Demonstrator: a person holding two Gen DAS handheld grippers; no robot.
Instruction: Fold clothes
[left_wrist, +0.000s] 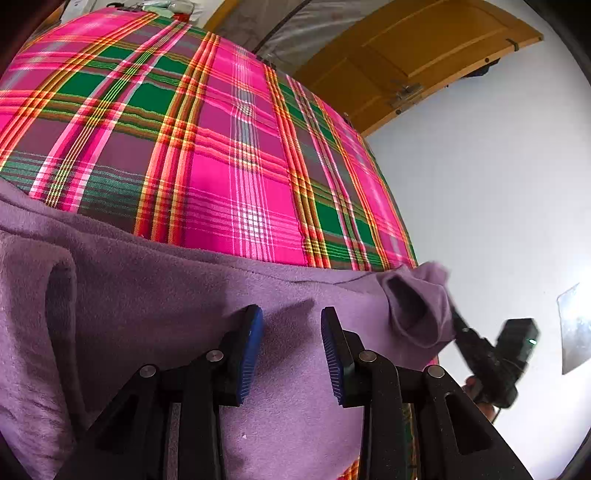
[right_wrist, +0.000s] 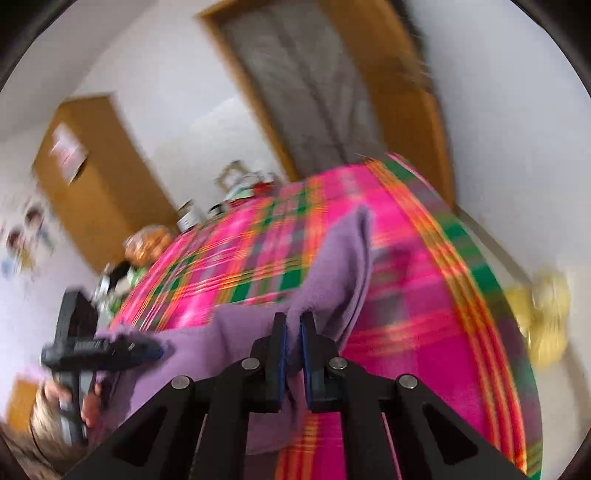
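I see the purple fleece garment (left_wrist: 155, 295) lying across the near edge of the plaid cloth (left_wrist: 221, 147) that covers the tabletop. In the left wrist view its long axis runs left to right along that near edge. Its right end, a tube-like opening that may be a sleeve or cuff, is raised off the cloth and points to the right.

My right claw (right_wrist: 292, 334) has that raised end pinched: the jaws stand nearly together with a fold of purple fleece between the blue pads (right_wrist: 282, 354). In the right wrist view the fleece runs away from the claw toward the far side of the tabletop, but this picture is blurred.

My left claw (left_wrist: 291, 328) is partly open, its pads (left_wrist: 255, 339) apart, hovering over or resting on the flat middle of the garment. I cannot tell whether the pads touch it; nothing is gripped between them.

Beyond the tabletop are a white wall (left_wrist: 480, 184) and a wooden door (left_wrist: 406, 55).
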